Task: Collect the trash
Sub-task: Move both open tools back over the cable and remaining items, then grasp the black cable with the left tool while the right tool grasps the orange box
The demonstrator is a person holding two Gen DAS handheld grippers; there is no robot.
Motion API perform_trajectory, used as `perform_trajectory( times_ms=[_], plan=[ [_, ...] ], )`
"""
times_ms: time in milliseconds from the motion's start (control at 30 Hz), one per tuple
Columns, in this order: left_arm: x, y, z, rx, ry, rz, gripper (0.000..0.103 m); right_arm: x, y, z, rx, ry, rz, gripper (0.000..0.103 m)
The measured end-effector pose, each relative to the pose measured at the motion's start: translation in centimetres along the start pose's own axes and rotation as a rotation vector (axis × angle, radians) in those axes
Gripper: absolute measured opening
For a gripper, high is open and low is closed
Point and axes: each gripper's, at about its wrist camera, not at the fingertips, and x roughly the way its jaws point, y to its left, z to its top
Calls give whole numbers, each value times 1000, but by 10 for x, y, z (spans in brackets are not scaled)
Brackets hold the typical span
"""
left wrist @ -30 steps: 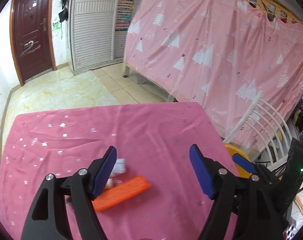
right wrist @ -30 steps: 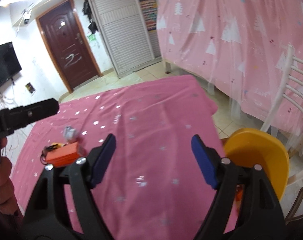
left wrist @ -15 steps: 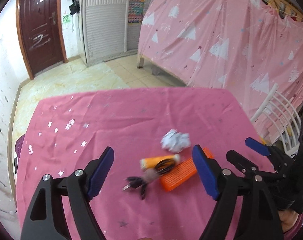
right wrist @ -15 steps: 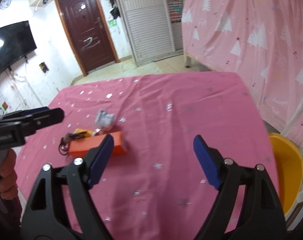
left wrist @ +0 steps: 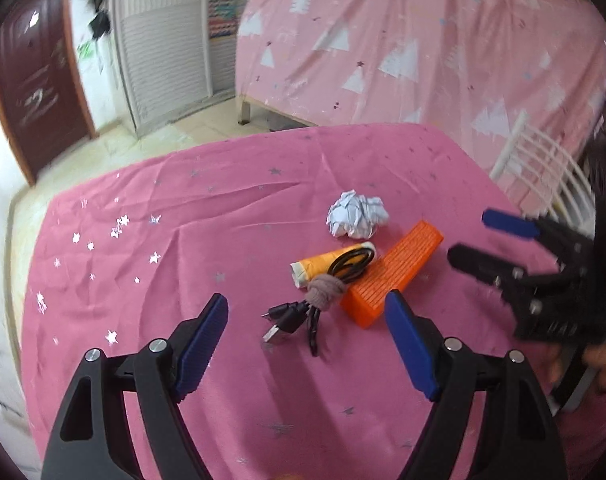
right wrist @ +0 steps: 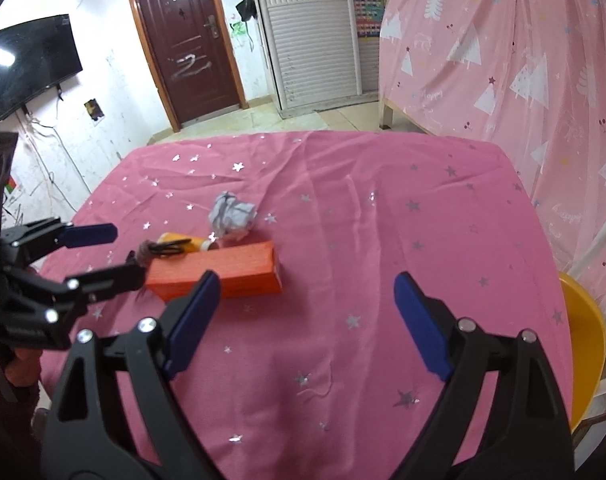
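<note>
Item: crumpled paper ball (left wrist: 357, 220), trash, on pink tablecloth (left wrist: 183, 240), centre-right of the left wrist frame; touching nothing, just beside orange box (left wrist: 395, 272) and bundled cable (left wrist: 315, 300).
Left gripper (left wrist: 307, 344): jaws apart, empty; ball lies straight ahead, beyond the cable. Nearer of the 2, by judgement.
Right gripper (right wrist: 307, 320): jaws opening, empty; ball (right wrist: 233, 216) upper left, box (right wrist: 223, 270) between.
</note>
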Motion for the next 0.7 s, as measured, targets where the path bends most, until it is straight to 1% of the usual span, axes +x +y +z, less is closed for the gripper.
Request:
perform_trajectory(
  times_ms=[33,100,133,167,200,233,367,433,467,500,567,600,633,700],
  plan=[
    [1,0,-1,16,-2,2,72,0,0,0,-2,1,0,85],
    [3,-1,-3,47,-5,12,62,3,1,1,-8,6,0,85],
    [4,-1,-1,57,-8,15,60,5,2,2,-13,9,1,85],
    [6,-2,-1,73,-7,17,53,7,3,2,-19,13,1,85],
    [7,-1,0,82,-5,19,50,8,5,2,-22,15,1,85],
    [9,-1,1,94,-4,21,49,9,7,2,-24,17,3,85],
    [20,-4,4,140,21,-23,49,11,10,1,-31,20,2,85],
    [27,-7,2,163,31,-29,43,11,10,1,-34,21,-2,88],
    [27,-8,2,174,19,-17,37,11,11,1,-35,20,0,89],
    [26,-8,1,175,15,-20,28,11,11,1,-38,20,3,89],
    [24,-7,1,160,14,-23,26,12,15,1,-43,22,7,89],
    [24,-8,-1,154,13,-16,22,13,17,2,-48,24,15,89],
    [23,-7,-2,147,8,-8,21,14,18,3,-52,25,22,89],
    [18,-4,-5,126,-1,-5,21,15,24,4,-68,26,34,90]
  ],
)
